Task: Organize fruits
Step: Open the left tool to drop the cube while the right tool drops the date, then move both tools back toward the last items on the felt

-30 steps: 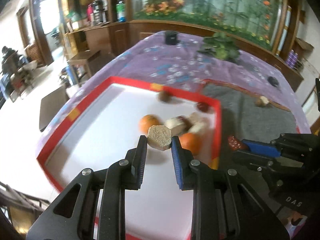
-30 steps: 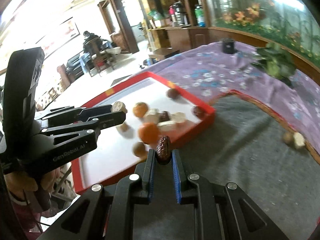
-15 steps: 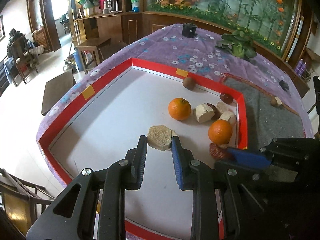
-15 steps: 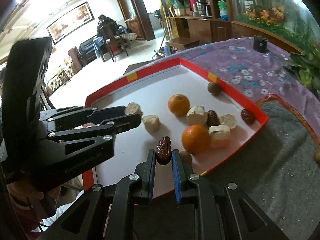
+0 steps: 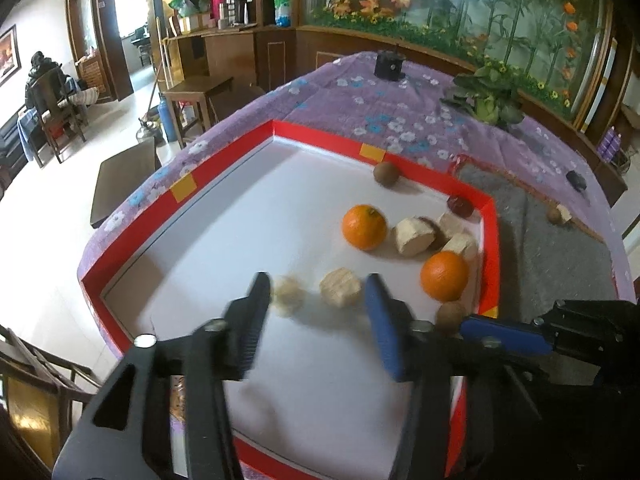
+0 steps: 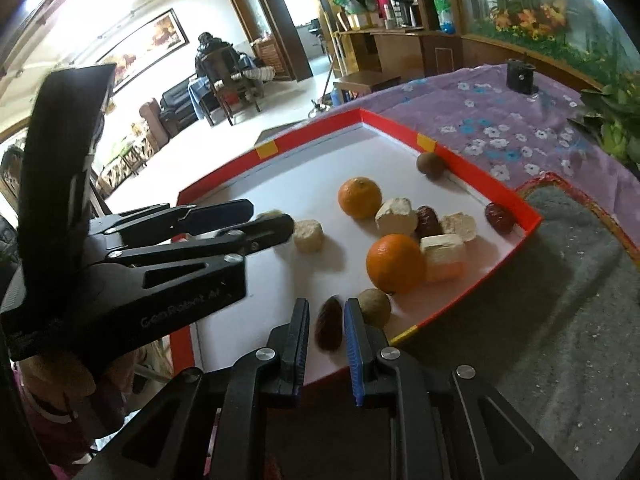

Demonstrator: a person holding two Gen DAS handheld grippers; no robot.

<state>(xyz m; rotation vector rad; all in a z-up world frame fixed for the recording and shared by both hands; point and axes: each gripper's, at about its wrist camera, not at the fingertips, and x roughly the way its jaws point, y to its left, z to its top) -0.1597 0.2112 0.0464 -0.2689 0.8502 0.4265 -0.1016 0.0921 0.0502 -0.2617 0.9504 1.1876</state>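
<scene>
Right tool (image 6: 326,326): its fingers flank a dark red date (image 6: 329,329) above the white floor of the red-rimmed tray (image 6: 472,298). A small brown fruit (image 6: 374,307) sits just beside the tool's right finger, an orange (image 6: 395,263) directly beyond it. Left tool (image 6: 264,220), jaws opening, reaches in from the left, a pale chunk (image 6: 308,235) just past its tips.

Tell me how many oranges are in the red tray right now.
2. One orange sits mid-tray beside a pale chunk; the other orange lies nearer the right gripper, against a small brown fruit. None looks hidden.
</scene>
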